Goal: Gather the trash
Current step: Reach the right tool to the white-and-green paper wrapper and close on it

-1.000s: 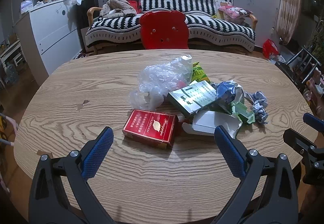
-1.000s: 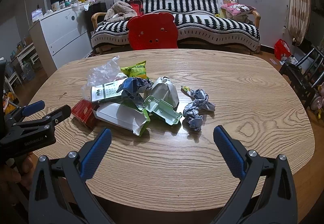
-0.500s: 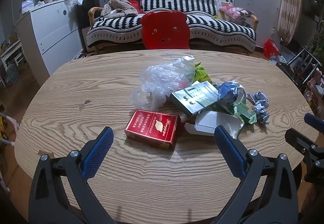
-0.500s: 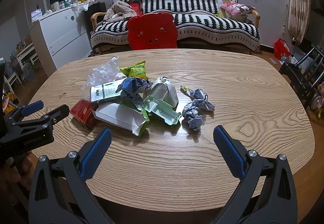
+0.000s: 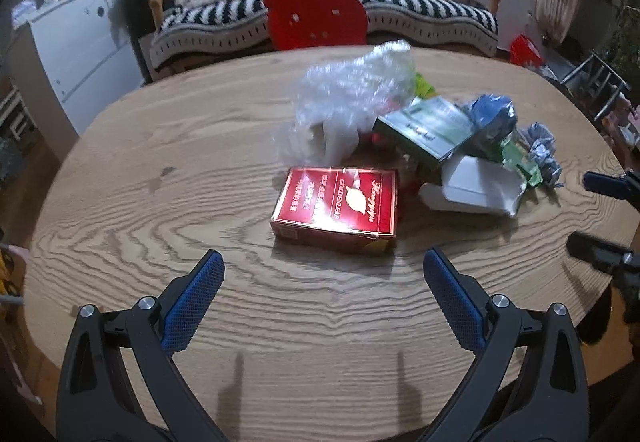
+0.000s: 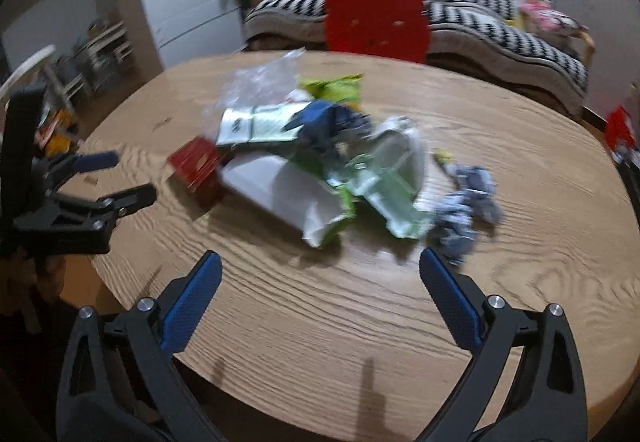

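My left gripper (image 5: 322, 266) hangs wide open over the wooden table (image 5: 160, 202), one red cigarette box (image 5: 338, 208) lying just ahead between its fingers. My right gripper (image 6: 320, 270) is also spread, empty, facing one white carton (image 6: 280, 192), one green tray (image 6: 384, 198) and one crumpled paper wad (image 6: 464, 210) just ahead to its right.

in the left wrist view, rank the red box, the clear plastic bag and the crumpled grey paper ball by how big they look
1. clear plastic bag and red box: look about alike, and the box lies nearer the camera, so no ranking between them.
2. crumpled grey paper ball: clearly smallest.
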{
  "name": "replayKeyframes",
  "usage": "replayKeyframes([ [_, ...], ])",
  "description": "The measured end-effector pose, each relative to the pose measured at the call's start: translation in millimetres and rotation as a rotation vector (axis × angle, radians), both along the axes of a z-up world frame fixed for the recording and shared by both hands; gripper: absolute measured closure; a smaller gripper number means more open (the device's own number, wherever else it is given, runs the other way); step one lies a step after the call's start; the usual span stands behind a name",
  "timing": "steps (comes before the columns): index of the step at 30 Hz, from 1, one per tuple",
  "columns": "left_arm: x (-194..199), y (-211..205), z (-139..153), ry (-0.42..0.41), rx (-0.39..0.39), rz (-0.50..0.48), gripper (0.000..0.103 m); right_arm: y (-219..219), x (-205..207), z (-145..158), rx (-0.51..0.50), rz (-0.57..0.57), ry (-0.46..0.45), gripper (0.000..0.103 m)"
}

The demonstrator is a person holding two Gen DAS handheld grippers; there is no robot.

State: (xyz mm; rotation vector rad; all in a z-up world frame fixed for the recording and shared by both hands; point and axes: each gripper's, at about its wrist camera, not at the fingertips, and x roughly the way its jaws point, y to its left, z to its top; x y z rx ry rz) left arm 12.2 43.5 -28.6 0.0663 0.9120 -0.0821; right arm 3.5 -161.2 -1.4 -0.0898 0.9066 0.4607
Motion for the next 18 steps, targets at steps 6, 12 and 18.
replayKeyframes([
  [6,15.1,12.7,-12.6,0.034,-0.032,0.012,0.006,23.7,26.9,-28.8,-0.031,0.040,0.058,0.015],
  [12,19.5,15.7,-15.6,0.048,-0.045,-0.003,0.006,40.9,45.6,-42.2,-0.038,0.055,0.041,0.019],
  [18,26.7,12.9,-14.8,0.036,-0.047,-0.030,0.006,47.4,54.9,-43.1,-0.021,0.066,0.033,0.052],
])
